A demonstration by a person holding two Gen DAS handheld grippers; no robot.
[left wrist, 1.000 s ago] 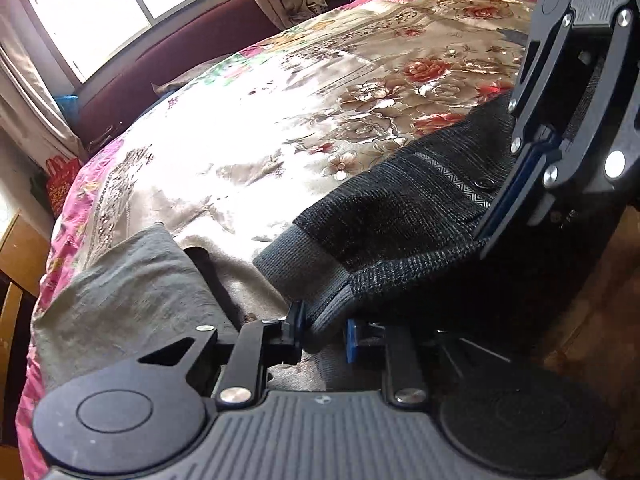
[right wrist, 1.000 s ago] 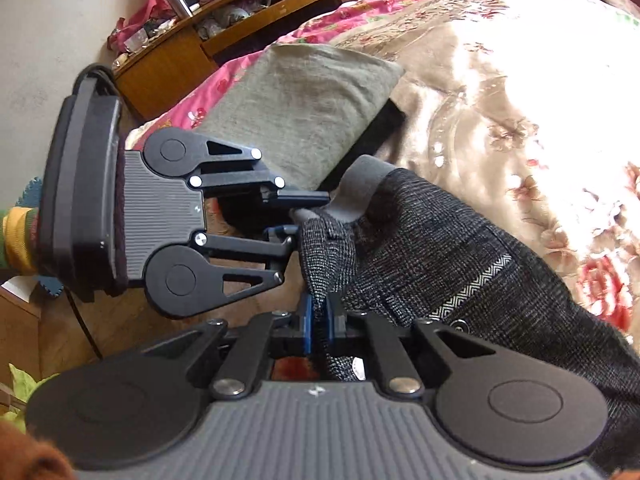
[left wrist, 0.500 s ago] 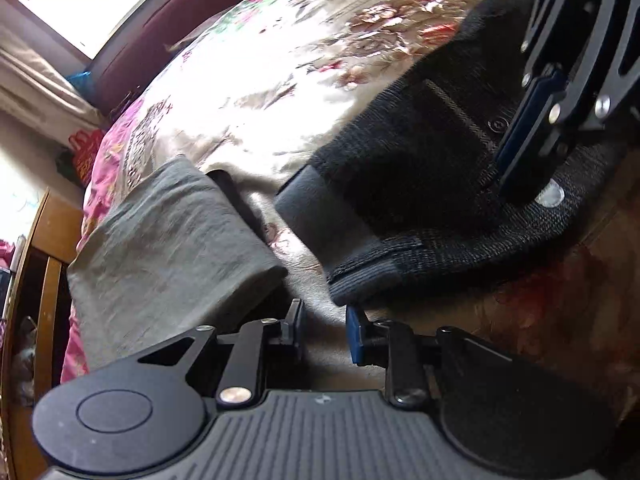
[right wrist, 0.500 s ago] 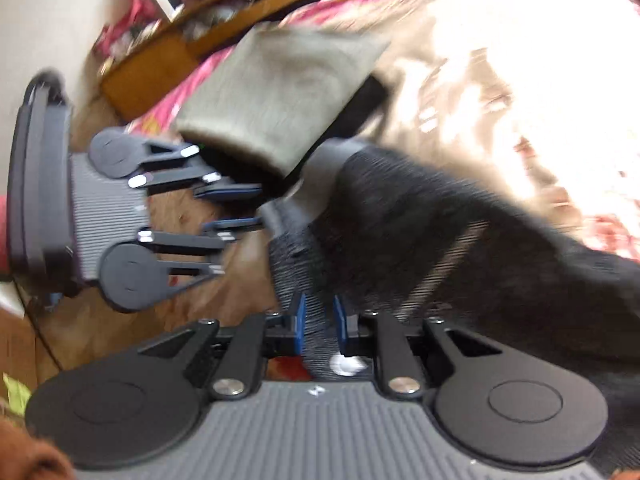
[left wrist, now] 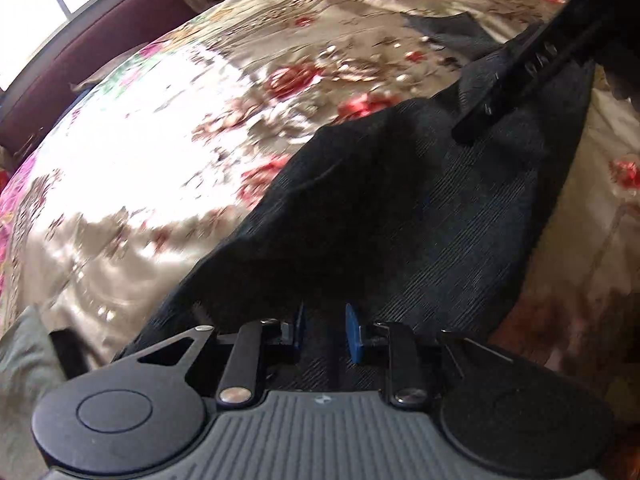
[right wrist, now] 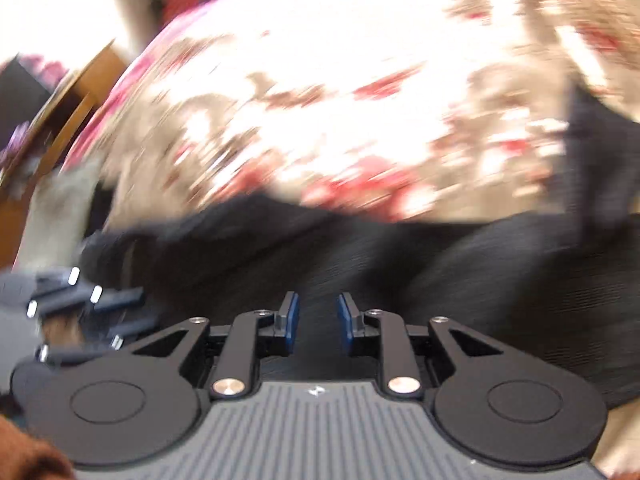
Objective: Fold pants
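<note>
The dark knitted pants (left wrist: 400,208) lie spread on the floral bedspread (left wrist: 192,112). My left gripper (left wrist: 325,332) is open and empty, its blue pads just above the near end of the pants. My right gripper shows in the left wrist view (left wrist: 508,92) at the upper right, over the far part of the pants. In the blurred right wrist view my right gripper (right wrist: 317,322) is open and empty above the pants (right wrist: 360,248). My left gripper (right wrist: 92,304) shows at the left edge there.
A folded grey garment (left wrist: 24,360) lies at the lower left of the left wrist view. A dark red headboard (left wrist: 92,40) and a window are at the far side. A wooden shelf (right wrist: 68,108) stands beside the bed.
Both grippers have let go of the pants' waistband and opened. Both have moved along the pants toward the middle of the bed. The right wrist view is now blurred by motion.
</note>
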